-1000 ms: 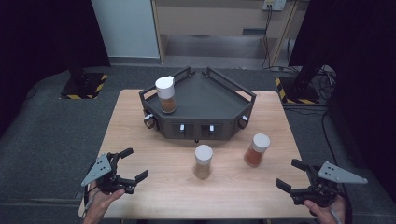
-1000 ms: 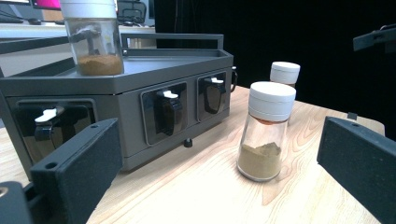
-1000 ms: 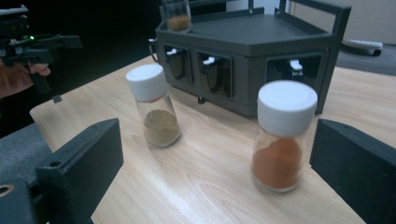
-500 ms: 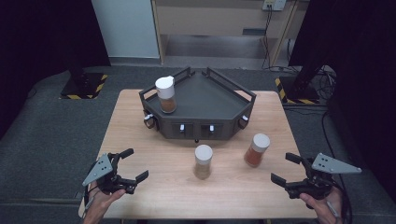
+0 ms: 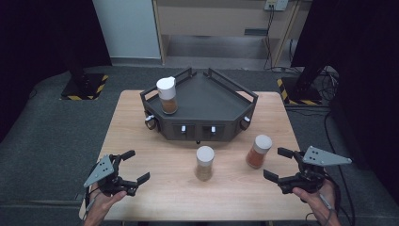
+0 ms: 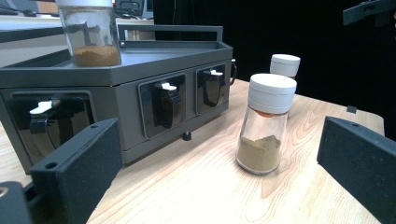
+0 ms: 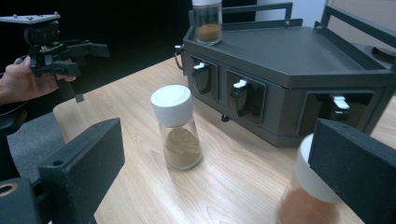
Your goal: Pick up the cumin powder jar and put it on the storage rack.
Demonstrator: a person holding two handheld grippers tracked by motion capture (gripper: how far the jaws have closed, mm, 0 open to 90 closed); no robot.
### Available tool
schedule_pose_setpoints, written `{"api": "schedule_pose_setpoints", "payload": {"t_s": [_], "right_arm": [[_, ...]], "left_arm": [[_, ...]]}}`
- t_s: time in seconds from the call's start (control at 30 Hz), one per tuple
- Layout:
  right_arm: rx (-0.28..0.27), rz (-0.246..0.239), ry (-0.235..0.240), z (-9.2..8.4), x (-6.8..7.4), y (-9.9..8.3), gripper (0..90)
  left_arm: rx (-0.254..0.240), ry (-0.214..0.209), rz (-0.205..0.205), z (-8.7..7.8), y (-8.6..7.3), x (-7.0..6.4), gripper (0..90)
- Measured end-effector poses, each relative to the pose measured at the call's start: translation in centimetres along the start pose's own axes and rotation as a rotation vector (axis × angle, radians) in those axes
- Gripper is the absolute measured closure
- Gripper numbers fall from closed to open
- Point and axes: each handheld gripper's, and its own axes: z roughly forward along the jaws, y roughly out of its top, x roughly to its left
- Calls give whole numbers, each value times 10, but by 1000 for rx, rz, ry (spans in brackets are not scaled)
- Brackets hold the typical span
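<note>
The right gripper [image 5: 281,165] is hovering with jaws spread, seemingly just beside the clear glass jar of reddish-orange powder [image 5: 258,151] standing on the pale wooden table [image 5: 141,141]. The left gripper [image 5: 133,166] is waiting, jaws likewise spread, well apart from it.

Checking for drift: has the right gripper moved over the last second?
Yes. The right gripper moved left, closer to the orange spice jar, fingers open.

Between the two grippers the table [image 5: 155,150] is pale wood, smooth and faintly glossy. Just beside the right gripper [image 5: 284,165] stand two clear glass jars [image 5: 258,151] with matt white plastic caps; beyond them the rack [image 5: 207,101] looks matt dark-grey (glossy black drawer fronts).
</note>
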Motion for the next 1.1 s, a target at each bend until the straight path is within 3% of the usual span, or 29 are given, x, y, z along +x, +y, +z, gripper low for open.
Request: {"api": "schedule_pose_setpoints", "payload": {"t_s": [0.43,1.1], "right_arm": [[31,-43,42,27,1,23,45],[89,-77,107,71,0,39,48]], "left_arm": [[6,-7,4,1,1,0,0],[25,-17,10,3,2,0,0]]}}
